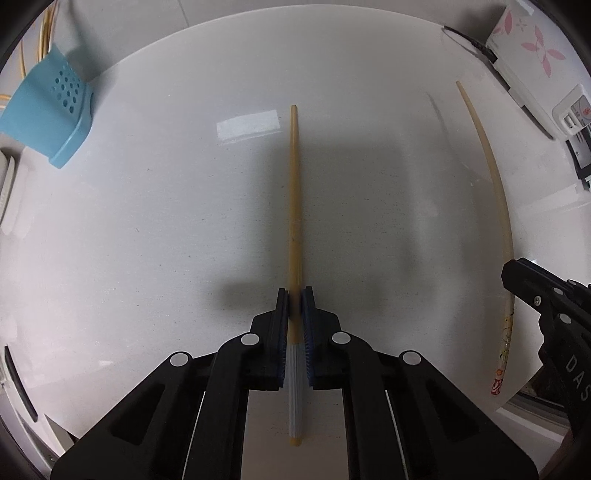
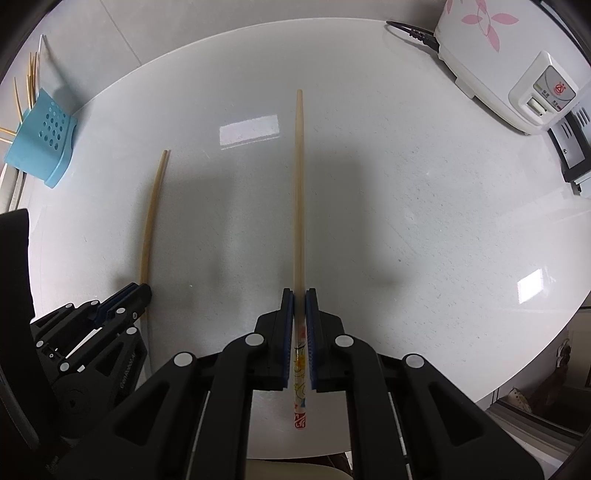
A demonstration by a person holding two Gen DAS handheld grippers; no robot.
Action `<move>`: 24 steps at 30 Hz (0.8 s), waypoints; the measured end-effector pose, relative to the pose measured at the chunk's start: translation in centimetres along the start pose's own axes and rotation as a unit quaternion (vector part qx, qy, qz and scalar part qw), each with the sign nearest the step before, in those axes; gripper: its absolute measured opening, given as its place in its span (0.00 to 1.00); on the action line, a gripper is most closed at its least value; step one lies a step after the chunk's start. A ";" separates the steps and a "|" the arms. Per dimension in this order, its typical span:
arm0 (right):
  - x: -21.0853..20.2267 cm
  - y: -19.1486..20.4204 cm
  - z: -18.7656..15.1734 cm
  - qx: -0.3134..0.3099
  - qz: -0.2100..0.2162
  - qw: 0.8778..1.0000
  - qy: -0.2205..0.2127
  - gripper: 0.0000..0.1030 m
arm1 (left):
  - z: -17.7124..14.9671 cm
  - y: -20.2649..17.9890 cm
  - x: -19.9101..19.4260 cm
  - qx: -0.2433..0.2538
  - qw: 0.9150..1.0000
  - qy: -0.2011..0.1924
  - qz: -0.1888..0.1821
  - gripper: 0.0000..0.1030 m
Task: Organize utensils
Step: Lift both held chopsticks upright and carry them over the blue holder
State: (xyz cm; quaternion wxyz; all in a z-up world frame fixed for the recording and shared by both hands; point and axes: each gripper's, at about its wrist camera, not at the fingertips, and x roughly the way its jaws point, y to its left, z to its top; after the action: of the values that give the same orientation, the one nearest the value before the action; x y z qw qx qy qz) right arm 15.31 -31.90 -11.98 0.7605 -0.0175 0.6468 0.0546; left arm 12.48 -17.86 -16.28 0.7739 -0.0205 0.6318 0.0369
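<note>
My left gripper (image 1: 294, 295) is shut on a tan chopstick (image 1: 294, 192) with a grey ribbed handle, which points straight ahead over the white round table (image 1: 147, 221). My right gripper (image 2: 299, 295) is shut on a paler chopstick (image 2: 299, 184) with a patterned red-tipped handle, also pointing ahead. Each gripper shows in the other's view: the right one (image 1: 517, 273) at the right edge with its chopstick (image 1: 495, 184), the left one (image 2: 142, 291) at lower left with its chopstick (image 2: 153, 206). A blue perforated utensil holder (image 1: 51, 110) stands at the far left (image 2: 44, 140) with several chopsticks in it.
A white rice cooker with pink flowers (image 2: 491, 55) stands at the far right of the table, with black tongs (image 2: 413, 31) beside it. A dark box (image 2: 572, 147) is at the right edge. The table's front edge curves close on the right.
</note>
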 end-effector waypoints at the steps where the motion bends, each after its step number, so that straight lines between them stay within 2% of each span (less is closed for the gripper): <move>1: 0.0 0.0 0.1 0.000 0.001 1.000 0.000 0.06 | 0.1 0.1 0.0 -0.002 1.000 0.000 -0.002 0.07; 11: -1.0 2.1 0.4 -0.011 0.014 1.000 -0.021 0.06 | 1.1 2.7 -3.0 -0.010 0.999 -0.038 -0.014 0.07; 20: -3.0 6.0 1.4 -0.037 0.036 0.997 -0.058 0.06 | -0.1 9.0 -6.0 -0.047 0.996 -0.070 -0.022 0.07; 24: -4.1 7.7 1.8 -0.048 0.049 0.995 -0.076 0.06 | -0.1 10.4 -7.3 -0.068 0.994 -0.087 -0.023 0.07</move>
State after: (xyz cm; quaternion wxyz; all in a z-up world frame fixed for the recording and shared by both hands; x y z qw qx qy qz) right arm 15.66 -24.32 -7.31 0.8023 -0.0180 0.5837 0.1236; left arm 10.11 -7.69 -8.98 0.8233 -0.0843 0.5577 0.0638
